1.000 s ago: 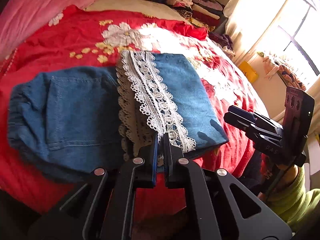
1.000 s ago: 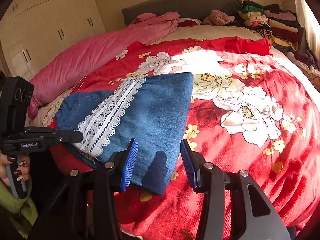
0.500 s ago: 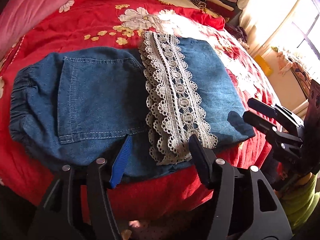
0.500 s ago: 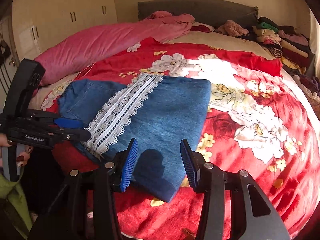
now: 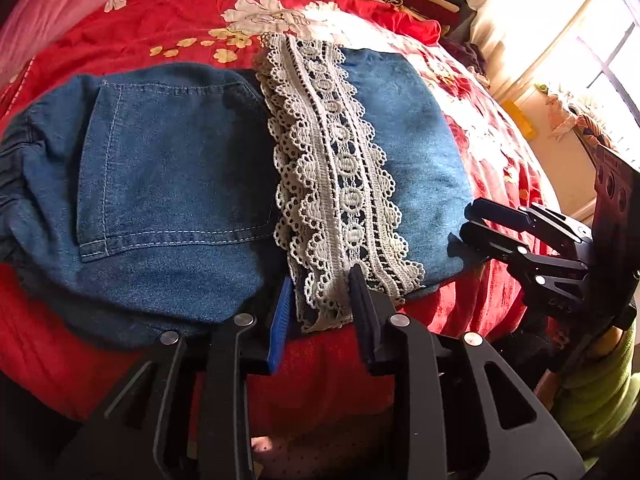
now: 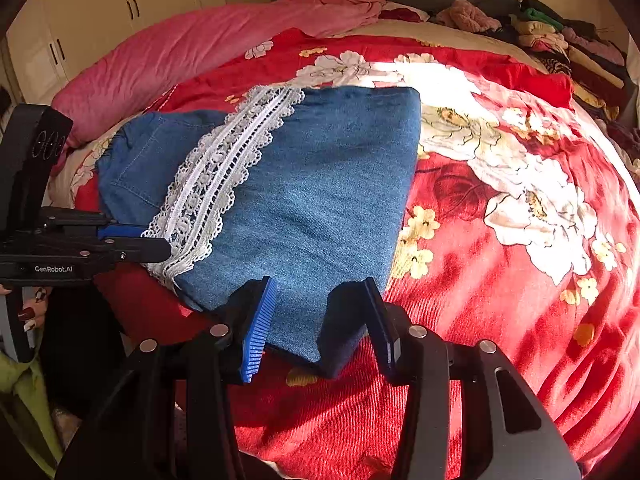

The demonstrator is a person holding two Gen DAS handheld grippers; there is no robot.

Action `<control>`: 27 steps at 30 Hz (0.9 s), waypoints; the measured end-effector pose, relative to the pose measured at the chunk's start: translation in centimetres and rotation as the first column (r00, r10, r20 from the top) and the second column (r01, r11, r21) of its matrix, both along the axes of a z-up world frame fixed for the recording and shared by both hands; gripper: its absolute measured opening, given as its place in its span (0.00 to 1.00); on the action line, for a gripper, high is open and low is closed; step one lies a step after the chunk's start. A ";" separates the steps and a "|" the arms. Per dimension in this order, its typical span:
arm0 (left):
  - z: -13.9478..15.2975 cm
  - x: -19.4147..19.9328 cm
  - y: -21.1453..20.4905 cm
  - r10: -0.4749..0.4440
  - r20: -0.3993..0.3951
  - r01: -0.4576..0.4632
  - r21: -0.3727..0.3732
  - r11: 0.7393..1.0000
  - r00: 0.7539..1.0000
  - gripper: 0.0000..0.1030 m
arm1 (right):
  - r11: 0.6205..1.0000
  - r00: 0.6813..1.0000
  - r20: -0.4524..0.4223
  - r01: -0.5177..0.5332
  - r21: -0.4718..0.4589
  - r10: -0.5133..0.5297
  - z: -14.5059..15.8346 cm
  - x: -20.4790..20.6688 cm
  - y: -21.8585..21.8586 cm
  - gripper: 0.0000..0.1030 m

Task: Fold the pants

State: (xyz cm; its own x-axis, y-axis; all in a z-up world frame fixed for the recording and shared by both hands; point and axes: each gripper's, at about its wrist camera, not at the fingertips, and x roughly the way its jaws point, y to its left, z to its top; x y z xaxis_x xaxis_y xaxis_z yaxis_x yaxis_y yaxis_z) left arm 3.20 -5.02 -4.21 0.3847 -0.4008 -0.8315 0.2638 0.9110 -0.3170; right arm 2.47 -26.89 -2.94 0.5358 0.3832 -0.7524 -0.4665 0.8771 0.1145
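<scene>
Denim pants at bedspread edge (bare red rightward)

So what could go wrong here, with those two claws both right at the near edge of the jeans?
The left gripper is closing around the lace hem; it may catch only the lace and miss the denim beneath, so the pants would sag or unfold when lifted. The right gripper stands open around the folded corner and could pinch just the top layer. The red bedspread lies directly under both, so either could grab it too.
</scene>
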 end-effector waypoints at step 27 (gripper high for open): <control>2.7 -1.7 -0.5 0.011 0.168 -0.048 0.218 0.975 0.986 0.71 | 0.998 0.999 0.024 0.042 0.045 -0.043 0.3 0.2 -0.7 0.74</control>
State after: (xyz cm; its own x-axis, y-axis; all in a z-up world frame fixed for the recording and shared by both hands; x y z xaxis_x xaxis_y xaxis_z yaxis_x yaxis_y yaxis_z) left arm 1.53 -5.51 -1.49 0.5325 -0.2010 -0.8222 0.2677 0.9615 -0.0617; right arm 2.66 -27.64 -2.59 0.5710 0.3924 -0.7211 -0.4322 0.8905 0.1423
